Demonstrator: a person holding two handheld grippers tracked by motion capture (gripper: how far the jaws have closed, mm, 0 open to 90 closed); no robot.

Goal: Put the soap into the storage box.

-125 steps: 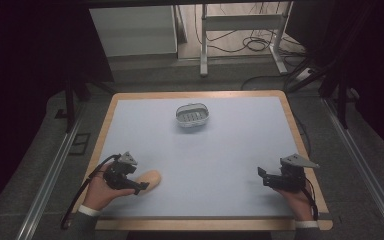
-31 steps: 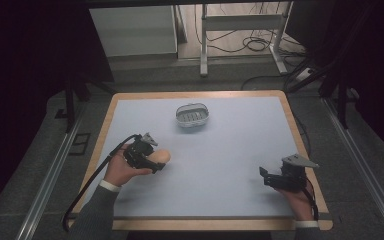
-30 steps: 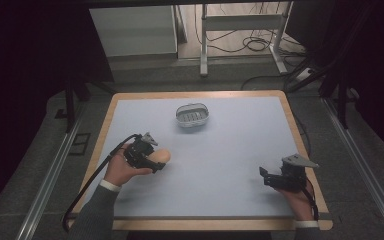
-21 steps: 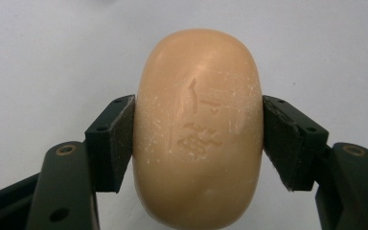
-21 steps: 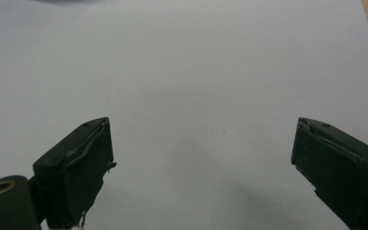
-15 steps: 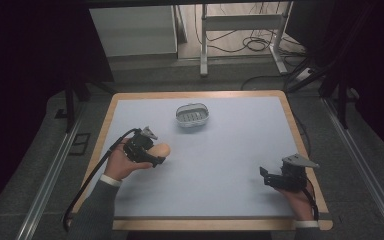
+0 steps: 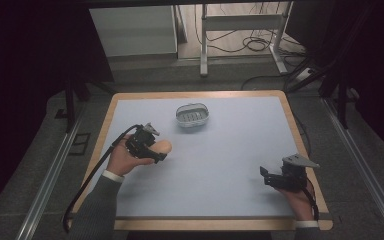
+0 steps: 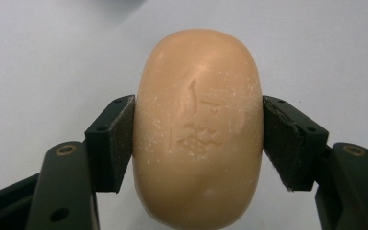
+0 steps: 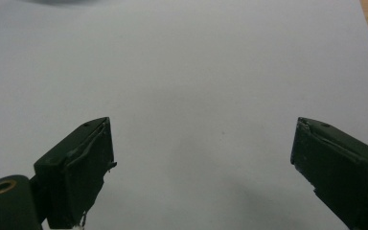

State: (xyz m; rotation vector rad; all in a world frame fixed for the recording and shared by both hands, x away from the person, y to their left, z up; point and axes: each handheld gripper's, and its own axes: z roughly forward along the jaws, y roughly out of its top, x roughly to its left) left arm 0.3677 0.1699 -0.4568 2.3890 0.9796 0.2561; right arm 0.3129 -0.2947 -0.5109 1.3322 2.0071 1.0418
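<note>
One bar of tan soap (image 8: pixel 197 129) sits clamped between the jaws of the left tool (image 7: pixel 150 146), its stamped face turned up toward that tool's camera, just above the pale worktop (image 7: pixel 230 165). One small grey dish (image 7: pixel 192 115) stands beyond the left tool, near but apart from it. The right tool (image 7: pixel 272 178) rests low near the worktop's right edge, jaws spread wide with nothing between them.

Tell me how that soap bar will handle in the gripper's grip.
The soap looks rigid, holding its shape between the left gripper pads. Its rounded sides may let it slip or twist. The dry, powdery surface probably helps friction.
</note>
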